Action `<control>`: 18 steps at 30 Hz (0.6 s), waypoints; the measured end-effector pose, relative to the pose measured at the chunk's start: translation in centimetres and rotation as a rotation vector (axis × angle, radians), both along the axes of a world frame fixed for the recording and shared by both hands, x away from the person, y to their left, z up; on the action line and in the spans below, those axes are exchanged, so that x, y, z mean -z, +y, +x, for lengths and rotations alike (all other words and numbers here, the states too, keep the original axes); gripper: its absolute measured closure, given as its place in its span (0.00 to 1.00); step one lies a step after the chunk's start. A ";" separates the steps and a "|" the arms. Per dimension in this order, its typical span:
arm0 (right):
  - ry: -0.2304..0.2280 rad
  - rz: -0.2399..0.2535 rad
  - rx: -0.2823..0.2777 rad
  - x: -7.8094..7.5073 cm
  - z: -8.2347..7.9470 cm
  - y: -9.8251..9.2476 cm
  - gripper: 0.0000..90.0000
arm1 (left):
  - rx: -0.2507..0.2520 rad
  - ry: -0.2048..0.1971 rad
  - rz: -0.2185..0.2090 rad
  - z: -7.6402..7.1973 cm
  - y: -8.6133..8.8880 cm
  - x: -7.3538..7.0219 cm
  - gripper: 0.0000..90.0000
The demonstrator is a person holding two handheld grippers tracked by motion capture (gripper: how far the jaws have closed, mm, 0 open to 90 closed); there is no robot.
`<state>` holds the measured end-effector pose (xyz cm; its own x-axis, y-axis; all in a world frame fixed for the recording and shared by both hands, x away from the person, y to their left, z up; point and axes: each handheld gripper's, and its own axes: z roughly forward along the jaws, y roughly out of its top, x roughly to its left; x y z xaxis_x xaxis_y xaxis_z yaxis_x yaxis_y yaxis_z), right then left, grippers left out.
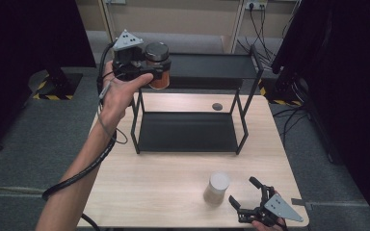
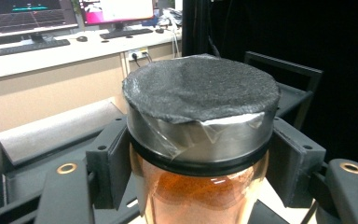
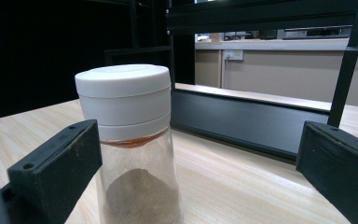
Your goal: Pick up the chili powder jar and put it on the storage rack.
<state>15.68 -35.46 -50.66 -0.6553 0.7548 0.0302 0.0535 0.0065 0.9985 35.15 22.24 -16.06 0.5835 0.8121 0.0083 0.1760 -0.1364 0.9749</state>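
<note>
At the upper left of the high view, the left gripper (image 1: 150,72) clamps the jar (image 1: 158,65) beside the rack (image 1: 207,65). Keep it upright, lower gently onto the top shelf. The right gripper (image 1: 246,190) gapes.

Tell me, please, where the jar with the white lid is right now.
In the high view the white-lidded jar stands on the table near its front edge, right of centre, just left of the open right gripper and in front of the black rack.
</note>
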 end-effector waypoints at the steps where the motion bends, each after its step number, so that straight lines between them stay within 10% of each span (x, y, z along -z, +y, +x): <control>1: 0.000 0.000 0.000 0.0 0.0 0.0 0.01 | -0.003 0.001 -0.003 0.1 0.0 0.0 0.35; 18: -0.002 0.005 -0.007 0.0 0.0 -0.1 0.01 | -0.070 0.006 -0.001 2.6 -1.3 -0.3 0.35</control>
